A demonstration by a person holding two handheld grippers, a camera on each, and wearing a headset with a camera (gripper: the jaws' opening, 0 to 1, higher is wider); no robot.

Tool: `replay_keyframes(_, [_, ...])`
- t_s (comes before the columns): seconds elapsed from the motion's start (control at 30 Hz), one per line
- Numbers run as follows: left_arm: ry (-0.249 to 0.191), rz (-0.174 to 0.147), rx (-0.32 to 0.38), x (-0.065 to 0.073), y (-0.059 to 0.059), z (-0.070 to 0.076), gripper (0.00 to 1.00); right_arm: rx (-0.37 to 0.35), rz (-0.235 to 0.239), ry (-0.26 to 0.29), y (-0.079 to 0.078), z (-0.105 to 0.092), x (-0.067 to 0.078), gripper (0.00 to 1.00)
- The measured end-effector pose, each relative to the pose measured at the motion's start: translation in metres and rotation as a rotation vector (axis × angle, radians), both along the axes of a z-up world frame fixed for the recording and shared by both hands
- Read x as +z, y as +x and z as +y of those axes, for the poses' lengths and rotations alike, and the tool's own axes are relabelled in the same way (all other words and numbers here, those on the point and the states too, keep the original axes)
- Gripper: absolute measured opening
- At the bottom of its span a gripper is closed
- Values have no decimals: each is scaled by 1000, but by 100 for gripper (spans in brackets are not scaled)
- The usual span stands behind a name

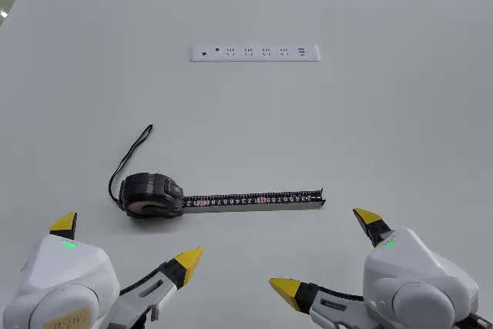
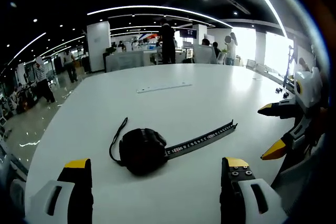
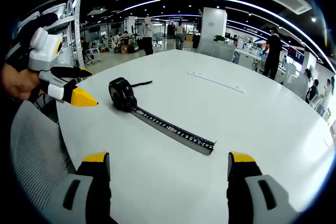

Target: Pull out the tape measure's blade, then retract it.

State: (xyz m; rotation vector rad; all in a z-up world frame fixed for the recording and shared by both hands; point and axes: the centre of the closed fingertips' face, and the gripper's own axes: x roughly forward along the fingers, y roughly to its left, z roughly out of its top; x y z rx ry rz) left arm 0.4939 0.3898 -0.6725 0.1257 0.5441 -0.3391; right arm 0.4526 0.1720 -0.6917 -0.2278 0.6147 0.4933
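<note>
Left gripper [image 1: 127, 241] and right gripper [image 1: 324, 253] hover wide open and empty, seemingly poised to grasp. Beyond them the tape measure [image 1: 150, 195] lies on the tabletop [image 1: 400, 136], its blade [image 1: 254, 200] extended rightward, likely awaiting retraction. Farthest sits a power strip [image 1: 255, 53].

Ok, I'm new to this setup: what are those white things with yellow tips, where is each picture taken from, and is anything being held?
There is no robot here. A person holds a two-jaw gripper in each hand: the left gripper and the right gripper, white with yellow-tipped jaws. The rectangular picture comes from a headset camera looking down at the white table. The two round pictures come from fisheye cameras riding on the grippers, each looking out along its own jaws, with the other gripper at the side. On the table lies a black tape measure with its blade pulled out and lying flat. Farther back is a white power strip. Both grippers are open, hold nothing and touch nothing.
</note>
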Motion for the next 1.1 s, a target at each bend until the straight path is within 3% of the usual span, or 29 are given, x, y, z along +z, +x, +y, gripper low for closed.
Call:
replay_keyframes(0.13, [-4,-2,36,1,7,0,100,42,-45,-15,5,-4,6,92])
replay_keyframes(0.5, [-6,-34,99,3,26,-2,100,119,-65,-23,22,-25,8,89])
replay_keyframes(0.7, [-11,-22,133,-6,32,-4,100,182,-61,-37,27,-36,4,86])
replay_keyframes(0.83, [-8,-18,153,-11,35,-4,100,244,-58,-38,30,-40,2,85])
replay_keyframes(0.93, [-5,-13,164,-15,39,-5,100,323,-52,-74,33,-43,-3,86])
replay_keyframes(1.0, [-14,-8,174,-16,41,-5,100,389,-41,-101,34,-43,-8,84])
replay_keyframes(1.1, [-10,1,186,-21,44,-5,100,443,-31,-96,38,-43,-12,80])
